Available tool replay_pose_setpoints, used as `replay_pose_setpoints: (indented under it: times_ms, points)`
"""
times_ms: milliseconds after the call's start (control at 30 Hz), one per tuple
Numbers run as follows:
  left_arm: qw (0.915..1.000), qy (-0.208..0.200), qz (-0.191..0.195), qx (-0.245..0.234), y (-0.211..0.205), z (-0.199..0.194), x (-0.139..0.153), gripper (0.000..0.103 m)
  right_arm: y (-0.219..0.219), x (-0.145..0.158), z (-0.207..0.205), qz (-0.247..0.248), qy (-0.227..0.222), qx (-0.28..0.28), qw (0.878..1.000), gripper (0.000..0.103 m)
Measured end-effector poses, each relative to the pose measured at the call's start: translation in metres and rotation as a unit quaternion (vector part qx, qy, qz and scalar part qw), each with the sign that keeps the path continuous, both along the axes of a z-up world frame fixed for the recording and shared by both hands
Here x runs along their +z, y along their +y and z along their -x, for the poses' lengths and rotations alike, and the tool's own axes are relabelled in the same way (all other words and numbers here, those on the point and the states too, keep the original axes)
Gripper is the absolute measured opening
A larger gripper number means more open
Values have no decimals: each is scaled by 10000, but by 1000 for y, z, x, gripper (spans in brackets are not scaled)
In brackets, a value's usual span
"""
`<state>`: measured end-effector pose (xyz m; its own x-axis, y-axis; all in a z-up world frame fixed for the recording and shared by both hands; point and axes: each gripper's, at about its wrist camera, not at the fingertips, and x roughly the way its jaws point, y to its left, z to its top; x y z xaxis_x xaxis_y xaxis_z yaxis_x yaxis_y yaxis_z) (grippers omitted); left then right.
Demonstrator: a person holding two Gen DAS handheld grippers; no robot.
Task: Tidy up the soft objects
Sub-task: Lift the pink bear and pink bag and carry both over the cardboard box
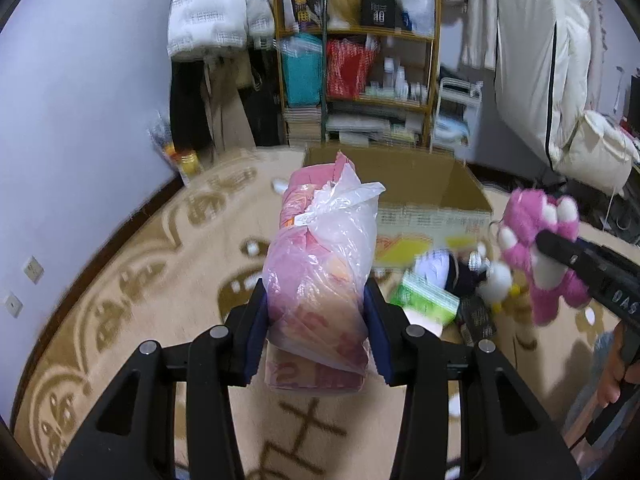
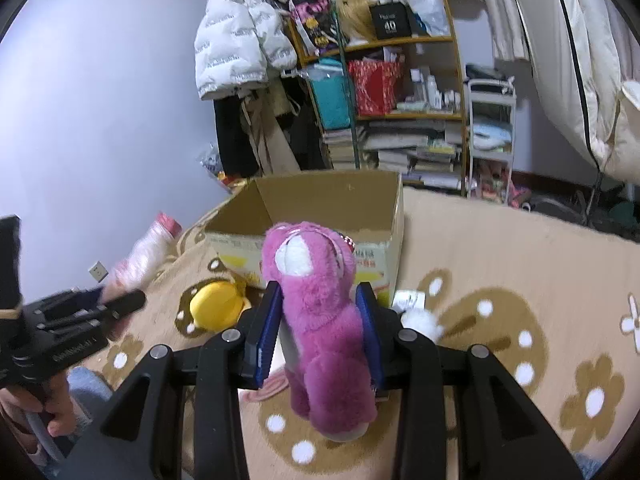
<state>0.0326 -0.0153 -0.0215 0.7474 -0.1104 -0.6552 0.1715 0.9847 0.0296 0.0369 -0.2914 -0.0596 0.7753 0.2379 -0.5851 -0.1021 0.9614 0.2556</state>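
My left gripper (image 1: pixel 316 308) is shut on a pink bundle in a clear plastic bag (image 1: pixel 320 248) and holds it above the carpet; the bundle also shows in the right wrist view (image 2: pixel 146 250). My right gripper (image 2: pixel 318 320) is shut on a pink plush bear (image 2: pixel 316 300) and holds it upright above the floor; the bear also shows in the left wrist view (image 1: pixel 540 248). An open cardboard box (image 2: pixel 320 216) stands on the floor just beyond both grippers, also seen in the left wrist view (image 1: pixel 400 176).
A yellow plush (image 2: pixel 218 304), a white plush (image 1: pixel 496 280), a green packet (image 1: pixel 424 300) and dark items lie on the patterned carpet (image 2: pixel 500 280) by the box. A cluttered shelf (image 1: pixel 356 72) and hanging coats stand behind. The wall (image 1: pixel 80 120) is at left.
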Motion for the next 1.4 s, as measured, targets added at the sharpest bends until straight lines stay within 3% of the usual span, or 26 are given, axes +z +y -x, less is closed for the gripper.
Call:
replay_pose_setpoints:
  times_ms: [267, 767, 1067, 1400]
  points:
    - [9980, -635, -20, -54, -8, -3, 26, 43, 7, 9, -8, 344, -352, -114, 9987, 39]
    - [9947, -1027, -50, 38, -18, -46, 45, 43, 5, 26, -42, 571, -921, -313, 9936, 39]
    - [9949, -1004, -109, -71, -27, -85, 35, 43, -5, 31, -74, 703, -1076, -322, 9912, 40]
    - [9977, -641, -81, -188, -35, -113, 6, 43, -12, 17, -107, 521, -872, -375, 9941, 40]
